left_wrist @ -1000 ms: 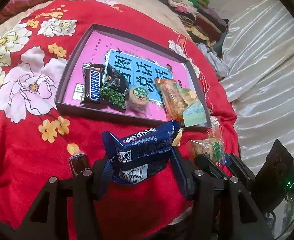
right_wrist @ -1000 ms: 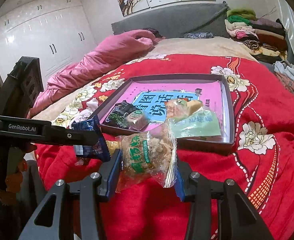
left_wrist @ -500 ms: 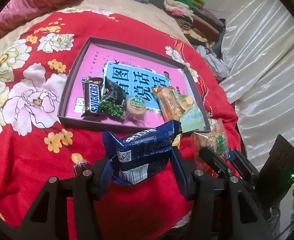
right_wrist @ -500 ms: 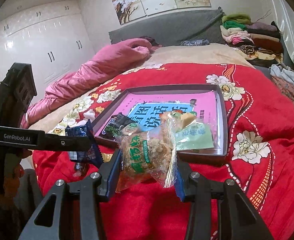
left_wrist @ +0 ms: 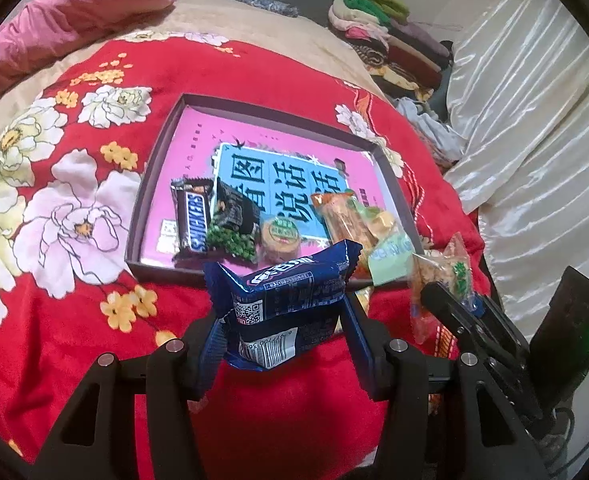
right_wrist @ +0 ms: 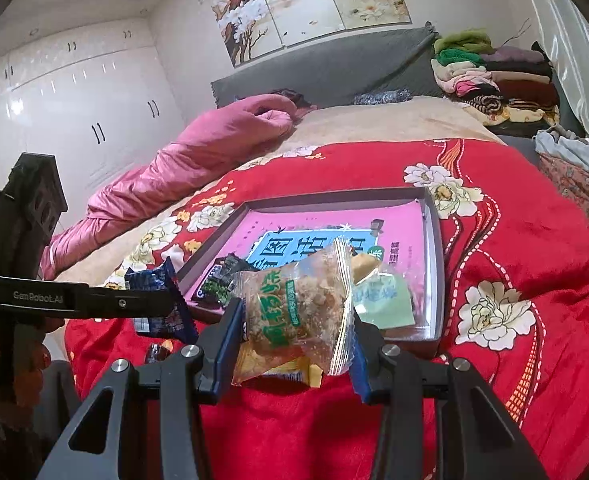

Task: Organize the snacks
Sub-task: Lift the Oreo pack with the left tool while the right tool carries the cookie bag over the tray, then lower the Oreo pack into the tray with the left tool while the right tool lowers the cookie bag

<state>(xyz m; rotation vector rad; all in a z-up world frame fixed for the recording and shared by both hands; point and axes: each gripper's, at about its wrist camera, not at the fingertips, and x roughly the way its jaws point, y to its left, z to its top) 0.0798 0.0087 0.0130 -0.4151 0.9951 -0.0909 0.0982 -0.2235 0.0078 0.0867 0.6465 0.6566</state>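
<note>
left wrist view:
left tongs (left_wrist: 284,320): pinching blue snack pack (left_wrist: 290,304), pads on both its sides, held in the air just near of the tray
tray (left_wrist: 150,184): dark shallow box on the red floral bedspread (left_wrist: 254,68), pink book cover as its floor
in tray: Snickers bar (left_wrist: 192,222) at near-left, green pea pack (left_wrist: 234,226) beside it, round cake (left_wrist: 281,236), orange wafer pack (left_wrist: 348,220), pale green pack (left_wrist: 390,254) at near-right corner
right tongs (left_wrist: 450,300): seen from the side at right, pinching clear crumbly snack bag (left_wrist: 442,276)
change: tray sits a bit farther and more centred than a second ago; grip on the blue pack the same

right wrist view:
right tongs (right_wrist: 294,328): pinching clear crumbly snack bag (right_wrist: 298,312), bag upright between the pads, hanging above the tray's near edge
left tongs (right_wrist: 162,304): at left, side on, blue snack pack (right_wrist: 162,304) in them, just left of the tray
tray (right_wrist: 436,264): far half bare, snacks bunched along the near side
loose: small dark wrapped candy (right_wrist: 156,352) on the bedspread near the tray, not yet collected
change: view has tipped up over the last second, more wall and wardrobe showing; bag unchanged in the pads

meaning for task: both snacks lifted, neither placed; judged mid-carry toward the tray, next comes lowering and letting go inside
</note>
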